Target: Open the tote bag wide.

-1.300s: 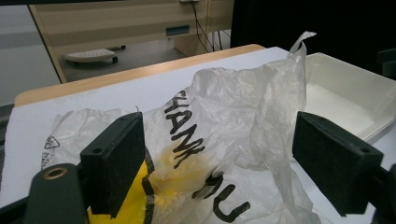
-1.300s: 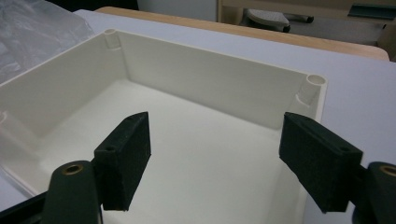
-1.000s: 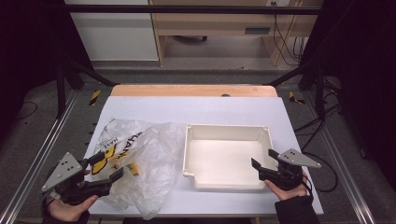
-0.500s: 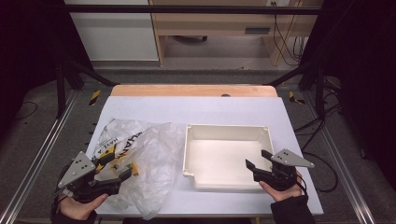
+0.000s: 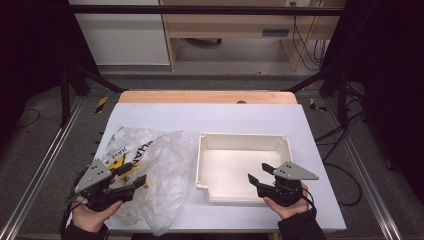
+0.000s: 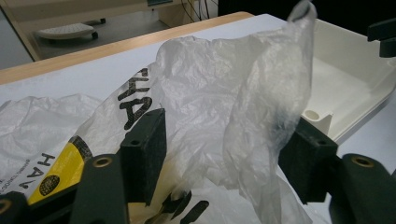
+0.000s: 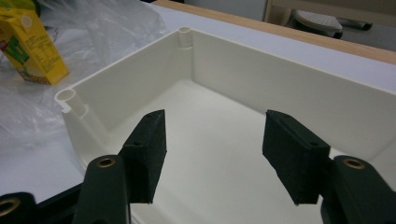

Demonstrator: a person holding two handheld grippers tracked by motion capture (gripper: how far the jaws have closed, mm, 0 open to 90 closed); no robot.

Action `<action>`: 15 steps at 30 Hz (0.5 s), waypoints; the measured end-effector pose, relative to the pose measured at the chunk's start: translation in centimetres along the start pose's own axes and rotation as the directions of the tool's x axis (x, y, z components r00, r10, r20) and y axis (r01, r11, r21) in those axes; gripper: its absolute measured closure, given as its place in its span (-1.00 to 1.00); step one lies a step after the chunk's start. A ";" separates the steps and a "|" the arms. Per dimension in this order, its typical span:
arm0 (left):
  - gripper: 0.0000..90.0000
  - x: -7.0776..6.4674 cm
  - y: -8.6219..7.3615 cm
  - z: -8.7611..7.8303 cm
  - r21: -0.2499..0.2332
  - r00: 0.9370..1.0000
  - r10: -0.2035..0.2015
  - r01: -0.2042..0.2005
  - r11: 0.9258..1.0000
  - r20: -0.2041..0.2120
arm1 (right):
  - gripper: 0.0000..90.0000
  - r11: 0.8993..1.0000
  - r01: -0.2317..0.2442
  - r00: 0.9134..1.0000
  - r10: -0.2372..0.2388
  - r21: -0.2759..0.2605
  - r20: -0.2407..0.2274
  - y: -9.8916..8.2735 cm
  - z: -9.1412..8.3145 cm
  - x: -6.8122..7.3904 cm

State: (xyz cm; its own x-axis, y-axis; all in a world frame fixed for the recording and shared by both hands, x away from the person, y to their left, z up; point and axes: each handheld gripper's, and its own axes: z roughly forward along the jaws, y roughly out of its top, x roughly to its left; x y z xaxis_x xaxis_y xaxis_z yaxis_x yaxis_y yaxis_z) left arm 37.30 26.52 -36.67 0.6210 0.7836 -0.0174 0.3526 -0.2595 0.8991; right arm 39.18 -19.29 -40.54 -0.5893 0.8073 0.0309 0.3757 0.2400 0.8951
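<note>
Leftmost, the left gripper (image 5: 131,176) has its jaws just closing around a raised fold of the thin, soft, slippery plastic bag (image 5: 160,165) lying on the worktop (image 5: 225,117); bunch that fold firmly. Rightward, the right gripper (image 5: 259,173) has empty jaws, narrowing above the stiff white tray (image 5: 240,142).

There is one tabletop (image 5: 210,117) in front of me, and on it one crumpled clear plastic bag (image 5: 165,160) with black lettering and one shallow cream tray (image 5: 240,141). One yellow carton (image 7: 32,44) sits by the bag. Two hand-held grippers are at work, the left gripper (image 5: 131,176) and the right gripper (image 5: 259,173), each with two black fingers (image 6: 144,151), so four in all. Two hands hold them, one apiece
</note>
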 end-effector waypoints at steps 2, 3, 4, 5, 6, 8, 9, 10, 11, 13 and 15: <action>-0.07 0.0 0.1 0.1 0.002 1.000 0.005 -0.005 1.000 0.000 | -0.08 1.000 0.008 1.000 -0.008 0.003 -0.012 0.1 0.3 0.5; -0.02 0.0 0.2 0.2 0.007 1.000 0.002 -0.002 1.000 -0.002 | -0.05 1.000 0.015 1.000 -0.015 0.009 -0.022 0.2 0.5 0.9; 0.01 0.0 0.2 0.2 0.007 1.000 0.002 -0.002 1.000 -0.002 | -0.05 1.000 0.015 1.000 -0.015 0.009 -0.022 0.2 0.5 0.9; 0.01 0.0 0.2 0.2 0.009 1.000 0.003 -0.003 1.000 -0.002 | -0.04 1.000 0.017 1.000 -0.016 0.009 -0.023 0.2 0.6 1.1; 0.07 0.0 0.2 0.2 0.012 1.000 0.004 -0.004 1.000 -0.003 | -0.03 1.000 0.018 0.999 -0.018 0.011 -0.029 0.3 0.8 1.3; 0.19 0.1 0.2 0.2 0.019 1.000 0.011 -0.011 1.000 -0.001 | 0.01 1.000 0.021 0.999 -0.020 0.011 -0.039 0.4 1.0 1.6; 0.28 0.1 0.2 0.3 0.022 1.000 0.016 -0.016 1.000 -0.003 | 0.03 1.000 0.025 0.999 -0.024 0.014 -0.047 0.5 1.1 1.8; 0.31 0.1 0.2 0.3 0.022 1.000 0.016 -0.016 1.000 -0.003 | 0.03 1.000 0.025 0.999 -0.024 0.014 -0.047 0.5 1.1 1.8; 0.31 0.1 0.1 0.4 0.032 1.000 0.014 -0.014 0.999 0.002 | 0.04 1.000 0.022 0.999 -0.022 0.014 -0.049 0.5 1.2 1.9; 0.39 0.0 0.1 0.5 0.045 1.000 0.017 -0.017 0.999 0.000 | 0.08 1.000 0.025 0.998 -0.024 0.015 -0.059 0.6 1.3 2.2; 0.55 0.1 0.1 0.7 0.049 1.000 0.015 -0.016 0.999 0.002 | 0.12 1.000 0.024 0.997 -0.023 0.011 -0.076 0.9 1.5 2.9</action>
State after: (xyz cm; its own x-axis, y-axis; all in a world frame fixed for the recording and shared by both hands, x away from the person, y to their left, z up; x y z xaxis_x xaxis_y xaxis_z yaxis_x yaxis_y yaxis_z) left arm 37.86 26.18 -36.84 0.6281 0.7781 -0.0046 0.3766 -0.2989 0.8768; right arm 38.93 -15.93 -40.34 -0.6503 0.7584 0.0435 0.3690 0.2653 0.8908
